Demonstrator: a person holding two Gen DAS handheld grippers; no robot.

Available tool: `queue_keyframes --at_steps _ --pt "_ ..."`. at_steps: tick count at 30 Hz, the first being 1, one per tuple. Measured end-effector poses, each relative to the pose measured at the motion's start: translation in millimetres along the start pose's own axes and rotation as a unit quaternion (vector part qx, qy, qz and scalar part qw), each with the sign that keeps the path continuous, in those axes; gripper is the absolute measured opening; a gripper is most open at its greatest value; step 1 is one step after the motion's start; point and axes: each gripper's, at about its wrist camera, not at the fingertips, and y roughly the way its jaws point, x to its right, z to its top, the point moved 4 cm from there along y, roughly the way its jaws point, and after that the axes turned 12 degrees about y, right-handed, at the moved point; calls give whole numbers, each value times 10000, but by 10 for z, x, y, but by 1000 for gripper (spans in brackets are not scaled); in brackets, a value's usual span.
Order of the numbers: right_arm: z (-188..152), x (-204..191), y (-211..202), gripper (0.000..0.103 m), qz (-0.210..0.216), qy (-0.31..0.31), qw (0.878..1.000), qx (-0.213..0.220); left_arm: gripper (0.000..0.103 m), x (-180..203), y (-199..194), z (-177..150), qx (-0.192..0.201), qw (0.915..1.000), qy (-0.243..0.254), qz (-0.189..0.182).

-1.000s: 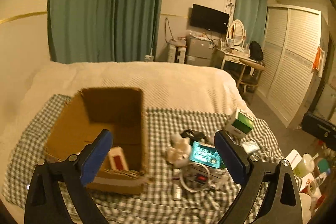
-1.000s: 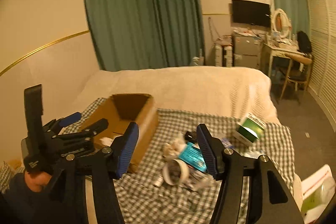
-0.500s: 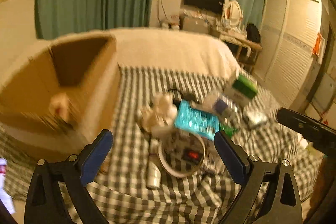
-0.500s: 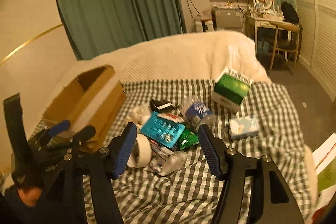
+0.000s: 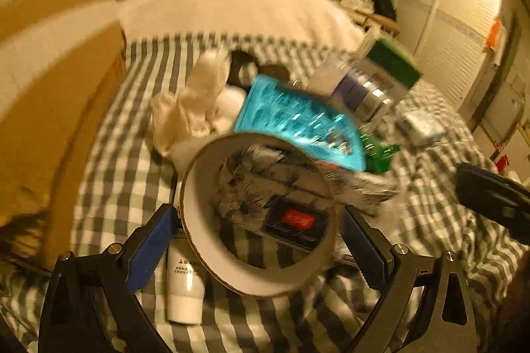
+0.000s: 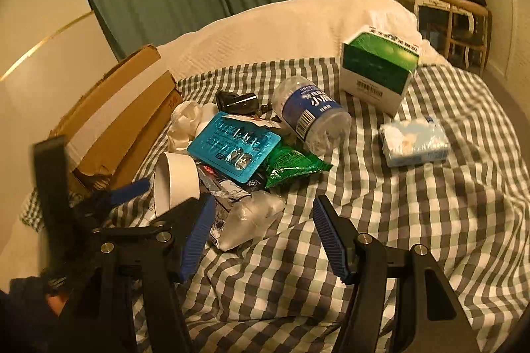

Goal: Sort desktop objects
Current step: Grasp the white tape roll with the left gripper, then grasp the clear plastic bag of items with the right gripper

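A heap of objects lies on a checked cloth (image 6: 414, 220): a white tape roll (image 5: 212, 240) (image 6: 175, 184), a teal blister pack (image 5: 298, 121) (image 6: 232, 144), a crushed plastic bottle (image 6: 308, 114), a green packet (image 6: 291, 164), white cloth (image 5: 192, 108) and a white tube (image 5: 184, 283). My left gripper (image 5: 258, 243) is open with its blue pads on either side of the tape roll; whether they touch it I cannot tell. My right gripper (image 6: 261, 237) is open and empty just in front of the heap, over a clear plastic wrapper (image 6: 251, 220).
An open cardboard box (image 6: 122, 118) (image 5: 56, 94) stands left of the heap. A green and white carton (image 6: 377, 68) and a pale blue tissue pack (image 6: 414, 144) lie to the right. The cloth covers a bed with a white quilt (image 6: 298, 22) behind.
Both grippers have moved forward and down toward the heap. My left gripper now straddles the tape roll. The cardboard box has slid to the left edge of both views.
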Motion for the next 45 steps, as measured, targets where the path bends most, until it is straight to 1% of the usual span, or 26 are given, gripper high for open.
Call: queue_keyframes --at_steps 1,3,4,5,6,9,10,11,13,15,18,20,22,23,24,25,27,28,30,31,34,37,40,43,45 --pt "-3 17 -4 61 15 21 10000 4 100 -24 31 -10 -52 10000 -76 -31" --pt "9 17 -17 61 43 43 10000 -1 100 -66 43 -9 -7 9996 -236 -175" --pt "8 18 -18 61 51 43 10000 -3 96 -75 38 -10 26 9994 -262 -228" --pt "3 15 -15 61 51 35 10000 -13 89 -83 29 -14 49 9993 -274 -244" --pt "-1 7 -7 61 49 25 10000 -31 77 -93 26 -28 -12 9995 -258 -154" --pt "-19 -5 19 61 33 16 10000 -84 77 -112 -26 -66 -102 9990 -336 -289" --pt "-21 -8 29 61 53 25 9999 -110 77 -112 -81 -87 -110 9990 -336 -258" --pt "-23 -12 44 61 66 30 9999 -124 77 -113 -129 -99 -102 9992 -329 -199" --pt "-29 -31 109 64 72 2 9998 -206 77 -123 -242 -113 -43 9996 -292 52" --pt "-29 -63 225 65 99 -26 9994 -318 77 -146 -313 -137 -48 9988 -282 398" --pt "-32 -117 464 66 162 -63 9984 -545 77 -209 -297 -166 -80 9968 -317 729" --pt "-47 -145 653 66 -61 -193 9975 -684 77 -264 -244 -191 -167 9961 -384 773" --pt "-78 -142 798 71 -153 -244 9956 -891 77 -291 -204 -210 -210 9957 -427 796" --pt "-94 -131 854 71 -202 -262 9949 -950 77 -291 -179 -209 -249 9956 -428 794" --pt "-105 -113 883 68 -221 -245 9947 -977 77 -294 -166 -209 -258 9955 -434 799" --pt "-107 -95 885 56 -190 -206 9948 -980 77 -292 -160 -207 -261 9956 -427 798" --pt "-106 -50 856 43 -156 -105 9951 -972 77 -283 -156 -202 -252 9957 -407 793" --pt "-111 -35 838 35 -102 -71 9952 -968 77 -286 -167 -207 -249 9957 -398 795" --pt "-132 -26 786 29 -50 -64 9959 -898 77 -285 -178 -205 -238 9957 -397 798" --pt "-143 -34 753 27 -50 -97 9963 -852 77 -283 -186 -203 -230 9957 -397 800" --pt "-163 -94 586 25 -211 -288 9973 -649 77 -260 -204 -168 -189 9958 -415 796" --pt "-194 -97 289 25 -367 -341 9980 -398 77 -235 -282 -116 -107 9963 -416 749" --pt "-182 -99 -47 25 -496 -301 9983 -103 77 -201 -400 -33 -51 9975 -399 586" --pt "-199 -224 -325 25 -671 -470 9965 182 77 -177 -590 60 123 9981 -281 526" --pt "-238 -305 -412 25 -743 -541 9957 152 77 -166 -683 115 221 9984 -242 458"
